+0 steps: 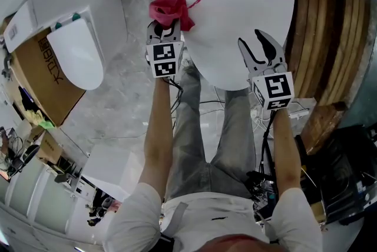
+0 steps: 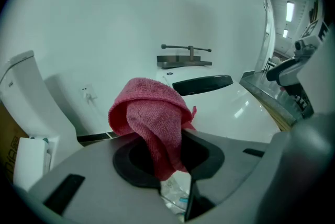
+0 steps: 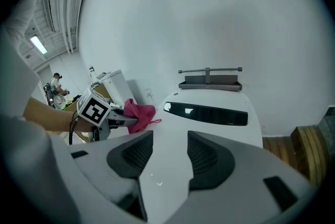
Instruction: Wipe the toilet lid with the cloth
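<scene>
My left gripper (image 1: 166, 32) pinches the cloth (image 1: 169, 6) by a fold at the lid's (image 1: 235, 27) left edge. It looks soft, light and floppy. My right gripper (image 1: 263, 47) is spread, empty.

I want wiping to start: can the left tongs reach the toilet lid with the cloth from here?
Probably yes. The left tongs hold the pink cloth at the left edge of the toilet lid; nothing lies between, and the open right tongs are clear.
</scene>
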The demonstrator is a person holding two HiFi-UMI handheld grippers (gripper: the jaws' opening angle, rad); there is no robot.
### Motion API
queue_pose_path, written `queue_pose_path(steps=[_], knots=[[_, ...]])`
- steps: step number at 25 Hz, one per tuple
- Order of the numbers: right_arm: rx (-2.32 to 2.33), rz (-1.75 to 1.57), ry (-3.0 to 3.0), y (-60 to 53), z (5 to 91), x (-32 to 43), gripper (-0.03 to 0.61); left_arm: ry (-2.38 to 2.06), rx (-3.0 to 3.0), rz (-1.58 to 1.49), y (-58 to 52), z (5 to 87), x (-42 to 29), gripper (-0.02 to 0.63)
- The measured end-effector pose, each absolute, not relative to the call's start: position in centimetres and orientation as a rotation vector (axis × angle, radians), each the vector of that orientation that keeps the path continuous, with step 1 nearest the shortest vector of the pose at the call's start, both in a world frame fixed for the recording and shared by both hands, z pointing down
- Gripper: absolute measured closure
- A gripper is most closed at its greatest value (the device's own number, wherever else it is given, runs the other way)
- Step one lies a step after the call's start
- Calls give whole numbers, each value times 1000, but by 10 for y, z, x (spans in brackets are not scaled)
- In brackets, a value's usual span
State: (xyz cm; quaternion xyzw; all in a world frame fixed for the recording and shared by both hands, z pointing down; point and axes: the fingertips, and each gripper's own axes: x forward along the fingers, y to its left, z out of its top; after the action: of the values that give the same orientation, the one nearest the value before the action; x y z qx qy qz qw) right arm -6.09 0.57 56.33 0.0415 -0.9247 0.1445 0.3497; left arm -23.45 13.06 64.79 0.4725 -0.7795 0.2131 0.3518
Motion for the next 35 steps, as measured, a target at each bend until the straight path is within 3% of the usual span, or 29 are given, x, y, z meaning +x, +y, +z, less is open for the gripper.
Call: queue_pose_path(steps=[10, 35], knots=[[99, 375, -2395, 18, 563, -61, 371, -2049, 1176, 699, 173, 635, -246, 505], [204, 436, -2354, -18, 583, 3, 372, -1853, 1389, 785, 100, 676, -129, 505]])
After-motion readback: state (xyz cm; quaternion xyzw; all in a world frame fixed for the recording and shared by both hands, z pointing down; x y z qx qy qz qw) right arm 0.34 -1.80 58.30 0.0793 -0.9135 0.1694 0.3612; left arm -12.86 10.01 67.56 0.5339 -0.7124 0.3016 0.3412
